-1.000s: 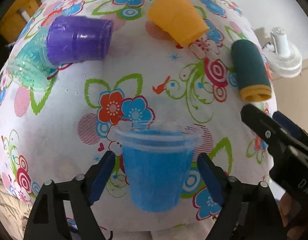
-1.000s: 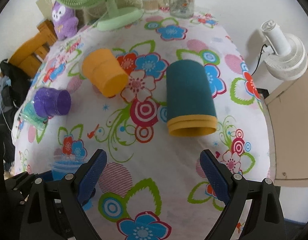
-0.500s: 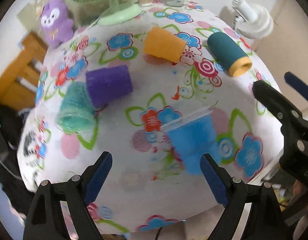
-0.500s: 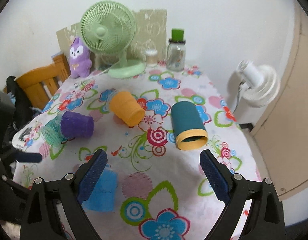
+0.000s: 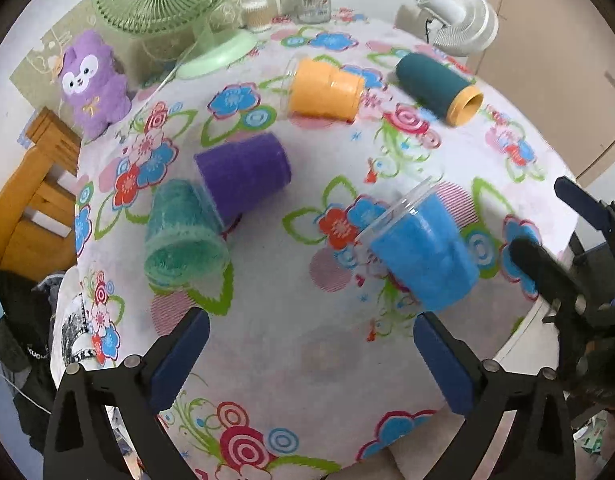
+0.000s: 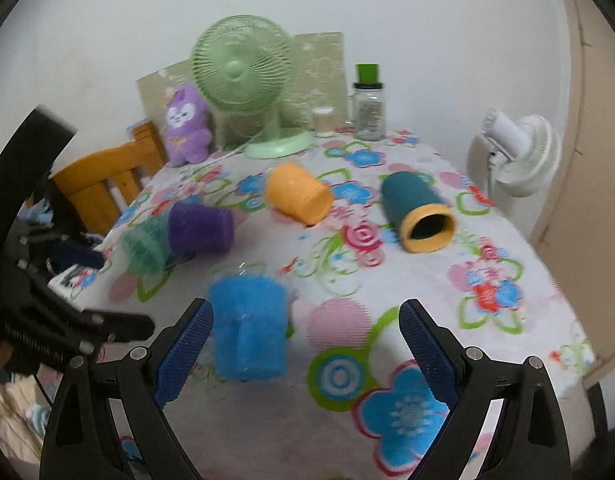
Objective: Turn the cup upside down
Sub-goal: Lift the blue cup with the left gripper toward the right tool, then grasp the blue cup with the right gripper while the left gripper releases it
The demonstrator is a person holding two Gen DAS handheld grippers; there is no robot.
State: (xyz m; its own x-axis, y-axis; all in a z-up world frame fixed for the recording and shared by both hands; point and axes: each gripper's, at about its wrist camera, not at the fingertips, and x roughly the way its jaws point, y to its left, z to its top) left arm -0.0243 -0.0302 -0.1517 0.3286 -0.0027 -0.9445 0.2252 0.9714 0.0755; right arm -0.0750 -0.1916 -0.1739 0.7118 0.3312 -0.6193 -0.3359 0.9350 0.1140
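Observation:
A clear cup with blue filling (image 5: 423, 250) stands upright on the floral tablecloth near the front edge; it also shows in the right wrist view (image 6: 249, 326). My left gripper (image 5: 311, 364) is open and empty, pulled back from the blue cup. My right gripper (image 6: 303, 356) is open and empty, with the blue cup just beyond its left finger. An orange cup (image 5: 325, 90), a purple cup (image 5: 243, 174), a green cup (image 5: 179, 232) and a dark teal cup with a yellow rim (image 5: 437, 86) lie on their sides.
A green table fan (image 6: 247, 80), a purple plush toy (image 6: 185, 124), a glass jar (image 6: 369, 108) and a small pot stand at the table's back. A white fan (image 6: 515, 154) is off the right side. A wooden chair (image 6: 103, 184) is at left.
Both grippers have drawn back and up from the table. The left gripper, which was around the blue cup, is now away from it. The blue cup stays upright.

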